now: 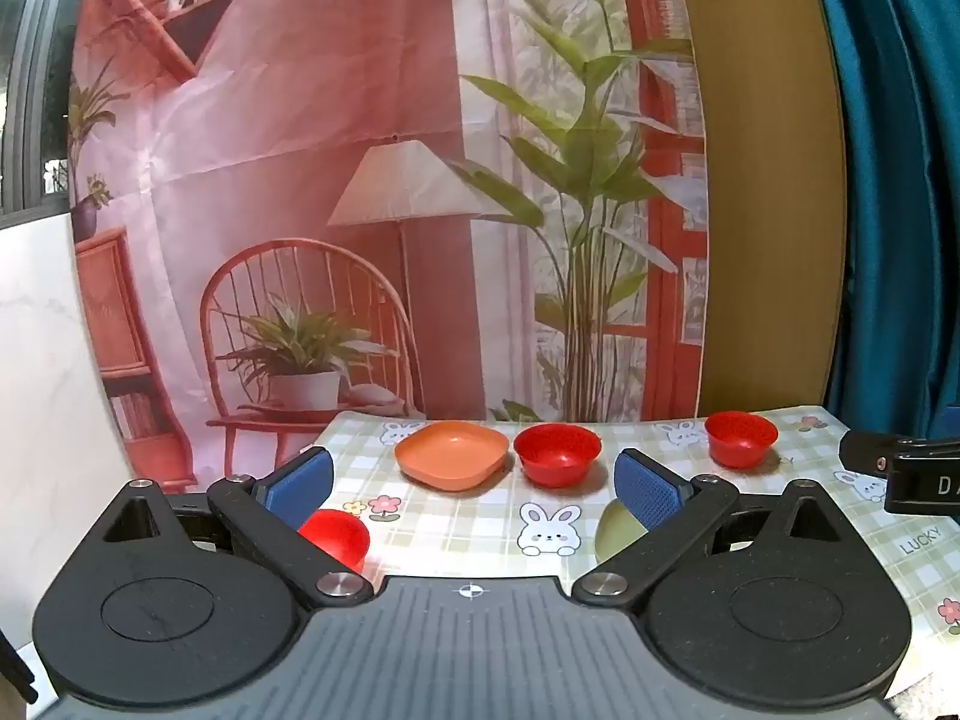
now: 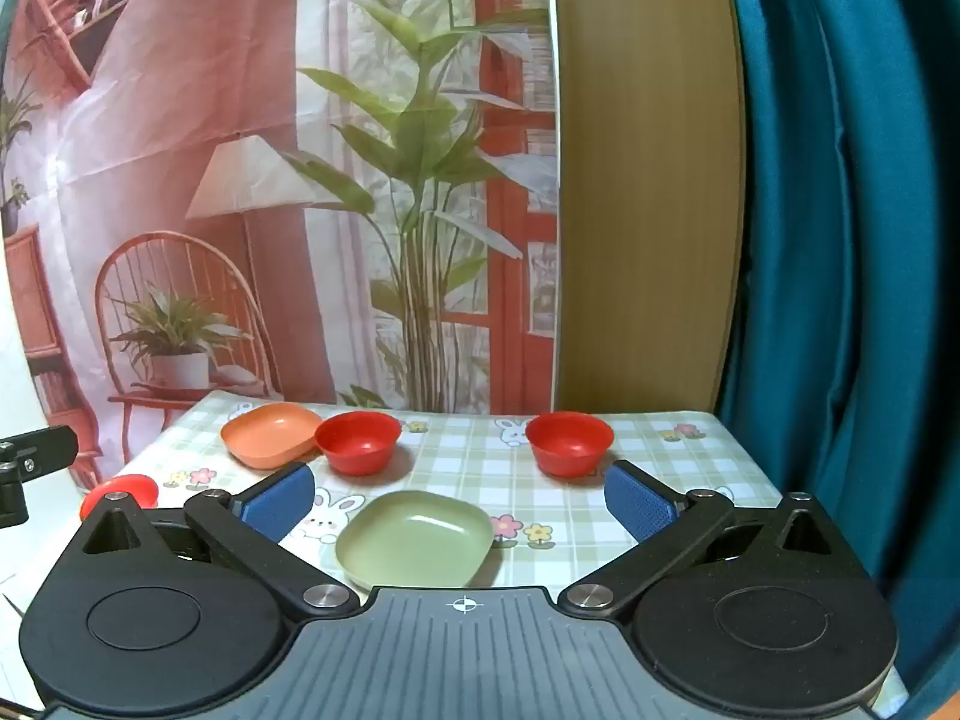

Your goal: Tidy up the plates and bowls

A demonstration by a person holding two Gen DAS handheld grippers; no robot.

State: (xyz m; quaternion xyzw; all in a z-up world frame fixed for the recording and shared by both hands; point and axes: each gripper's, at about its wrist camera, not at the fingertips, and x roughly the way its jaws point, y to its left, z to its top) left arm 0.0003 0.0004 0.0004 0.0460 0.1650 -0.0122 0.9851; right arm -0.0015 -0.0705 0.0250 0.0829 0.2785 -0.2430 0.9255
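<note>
While both grippers hover wide open and empty, left gripper (image 1: 474, 483) frames orange plate (image 1: 452, 454) and a red bowl (image 1: 557, 454) beyond its jaws; green plate (image 2: 415, 539) sits between right gripper (image 2: 459, 498) jaws, probably first pick for stacking.

Left gripper (image 1: 474, 483), right gripper (image 2: 459, 501): black linkage arms, blue textured pads, silver pivot screws, grey ribbed base, apparently rubber.

open tablecloth (image 1: 456, 528) lies ahead of the left gripper (image 1: 474, 483); a green plate (image 2: 417, 540) sits between the right gripper (image 2: 459, 501) jaws.
</note>
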